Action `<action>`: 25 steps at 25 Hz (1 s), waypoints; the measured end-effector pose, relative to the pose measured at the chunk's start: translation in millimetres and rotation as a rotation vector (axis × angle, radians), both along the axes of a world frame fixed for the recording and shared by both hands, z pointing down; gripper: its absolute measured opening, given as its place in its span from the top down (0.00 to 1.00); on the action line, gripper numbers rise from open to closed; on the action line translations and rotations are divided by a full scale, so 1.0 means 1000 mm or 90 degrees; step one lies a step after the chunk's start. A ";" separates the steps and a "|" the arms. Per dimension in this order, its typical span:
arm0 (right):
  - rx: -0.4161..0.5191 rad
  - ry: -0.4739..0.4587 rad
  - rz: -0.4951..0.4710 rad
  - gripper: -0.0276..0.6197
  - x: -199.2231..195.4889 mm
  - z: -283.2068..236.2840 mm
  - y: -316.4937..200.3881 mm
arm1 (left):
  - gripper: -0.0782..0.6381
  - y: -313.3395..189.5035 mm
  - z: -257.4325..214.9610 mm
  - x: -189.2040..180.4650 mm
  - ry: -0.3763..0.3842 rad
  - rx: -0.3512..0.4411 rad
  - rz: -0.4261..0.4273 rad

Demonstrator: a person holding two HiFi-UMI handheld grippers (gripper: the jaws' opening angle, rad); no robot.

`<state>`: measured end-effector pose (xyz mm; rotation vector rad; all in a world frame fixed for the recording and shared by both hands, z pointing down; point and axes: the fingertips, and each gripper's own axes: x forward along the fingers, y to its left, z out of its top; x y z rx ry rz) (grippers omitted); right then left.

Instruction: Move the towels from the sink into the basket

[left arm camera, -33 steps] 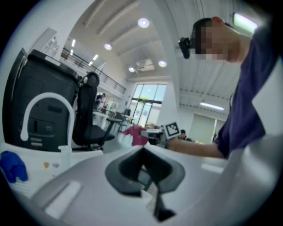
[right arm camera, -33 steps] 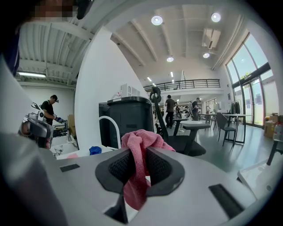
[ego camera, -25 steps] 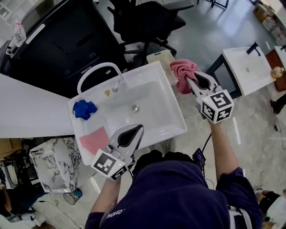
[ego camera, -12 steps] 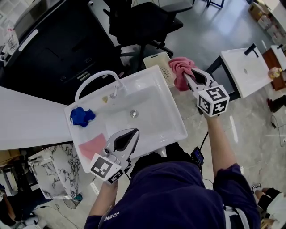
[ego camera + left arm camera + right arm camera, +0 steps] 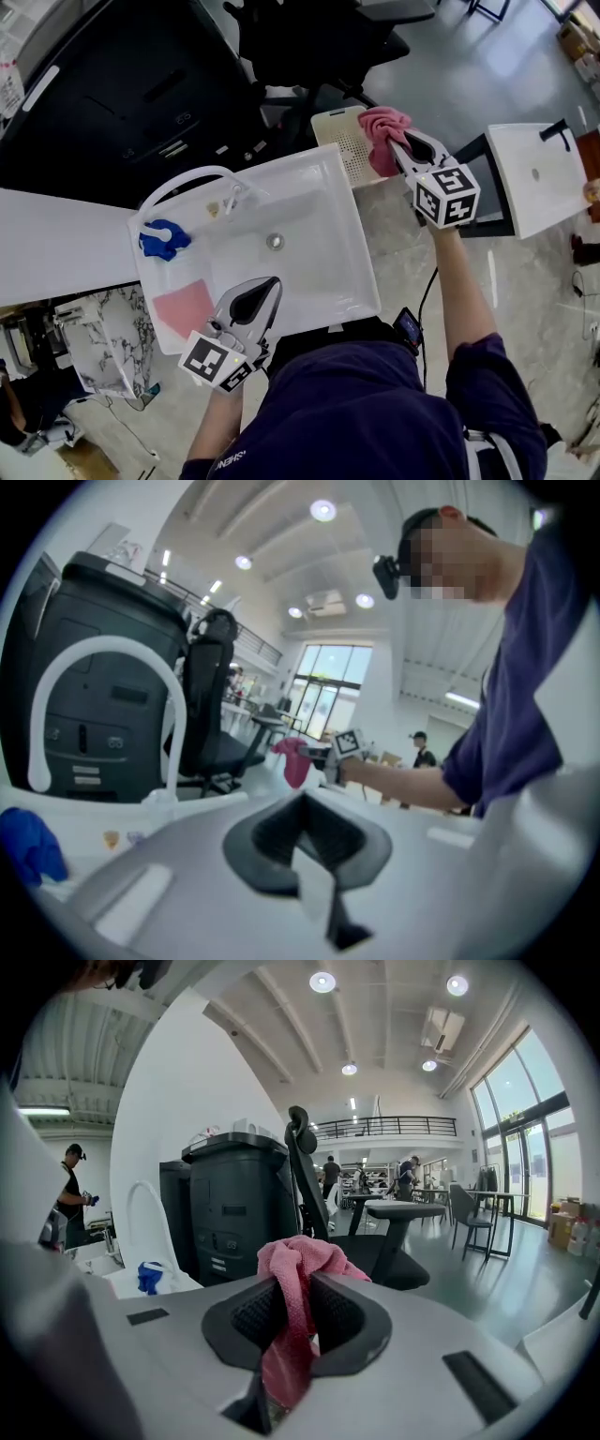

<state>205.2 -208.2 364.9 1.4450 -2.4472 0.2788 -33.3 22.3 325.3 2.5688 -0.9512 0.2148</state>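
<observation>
left gripper (image 5: pixel 267 284): hovers over the near edge of the white rectangular plastic sink (image 5: pixel 349 246), jaws closed together with nothing between them.

flat pale pink cloth towel (image 5: pixel 183 307): lies in the sink's near left corner, near that gripper.

crumpled blue cloth towel (image 5: pixel 159 238): lies at the sink's left edge, close to the white arched tap (image 5: pixel 192 175).

right gripper (image 5: pixel 395 148): beyond the sink's far right corner, jaws narrow and clamped on a bunched deep pink cloth towel (image 5: pixel 382 131). the towel hangs over the cream perforated plastic basket (image 5: pixel 337 136), which stands just beside that corner.

judgement: the step in hand is delivery of the held towel; two towels are left in the sink. the next move calls for lowering the towel over the basket's opening and parting the jaws so it drops inside, not across the rim. the left gripper must open before it can take the flat towel.
</observation>
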 end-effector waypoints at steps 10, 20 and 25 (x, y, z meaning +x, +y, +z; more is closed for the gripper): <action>-0.054 -0.010 -0.026 0.86 0.021 0.056 -0.082 | 0.89 -0.039 0.014 0.030 -0.013 -0.043 -0.060; -0.124 0.007 -0.040 0.86 0.028 0.141 -0.130 | 0.89 -0.048 0.040 0.035 -0.034 -0.097 -0.117; -0.147 0.024 -0.046 0.86 0.029 0.173 -0.149 | 0.89 -0.047 0.052 0.032 -0.044 -0.126 -0.142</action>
